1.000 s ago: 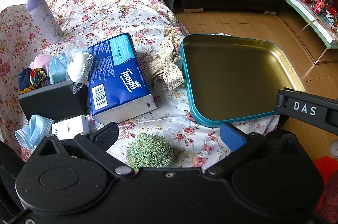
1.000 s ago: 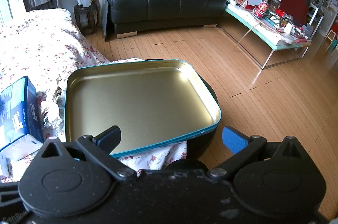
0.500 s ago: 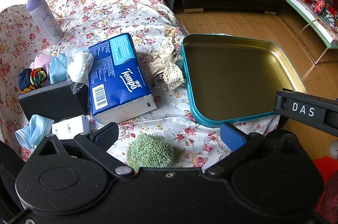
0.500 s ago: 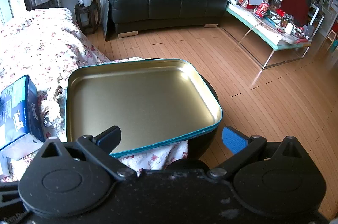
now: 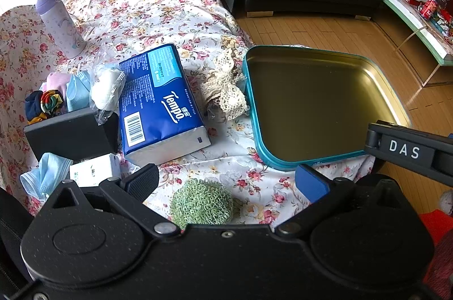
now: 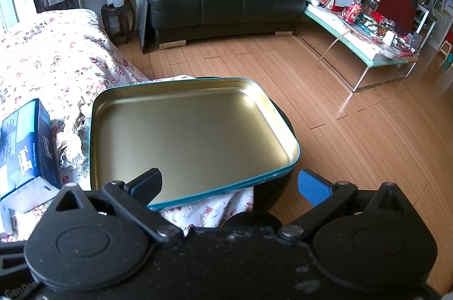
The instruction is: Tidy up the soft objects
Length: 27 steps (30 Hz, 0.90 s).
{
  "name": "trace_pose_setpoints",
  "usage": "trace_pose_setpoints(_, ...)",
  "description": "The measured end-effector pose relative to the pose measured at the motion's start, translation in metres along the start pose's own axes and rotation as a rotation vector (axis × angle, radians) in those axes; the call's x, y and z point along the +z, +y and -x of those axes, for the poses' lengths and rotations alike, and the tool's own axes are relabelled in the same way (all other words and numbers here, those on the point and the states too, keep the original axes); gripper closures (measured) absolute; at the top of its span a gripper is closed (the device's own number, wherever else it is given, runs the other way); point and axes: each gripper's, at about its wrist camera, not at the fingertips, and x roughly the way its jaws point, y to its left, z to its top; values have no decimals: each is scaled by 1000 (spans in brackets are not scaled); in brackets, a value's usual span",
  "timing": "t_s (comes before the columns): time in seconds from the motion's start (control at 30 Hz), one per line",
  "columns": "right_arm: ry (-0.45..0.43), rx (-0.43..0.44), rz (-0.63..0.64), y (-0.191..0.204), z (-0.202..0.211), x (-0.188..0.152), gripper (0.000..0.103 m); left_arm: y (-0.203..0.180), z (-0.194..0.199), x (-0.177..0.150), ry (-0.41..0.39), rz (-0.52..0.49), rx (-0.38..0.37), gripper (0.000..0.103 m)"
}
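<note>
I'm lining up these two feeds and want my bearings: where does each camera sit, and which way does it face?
Left wrist: rides the left gripper, looking forward and down at the green scrubber, Tempo tissue pack and teal tin tray on the floral cloth; own open fingers show, plus the right gripper's "DAS" bar.
Right wrist: rides the right gripper, facing over the tray toward the black sofa; own open fingers show.
Shared: tray, tissue pack, sofa.

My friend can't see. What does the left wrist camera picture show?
The open left gripper hovers over a green scrubby ball on a floral cloth. Behind lie a blue tissue pack and an empty teal tin tray.
</note>
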Motion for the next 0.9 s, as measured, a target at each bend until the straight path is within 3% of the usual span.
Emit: trace_pose_setpoints(0.9, 12, 16, 17, 4, -2, 2, 0, 2, -3, -1, 5, 10, 4, 4)
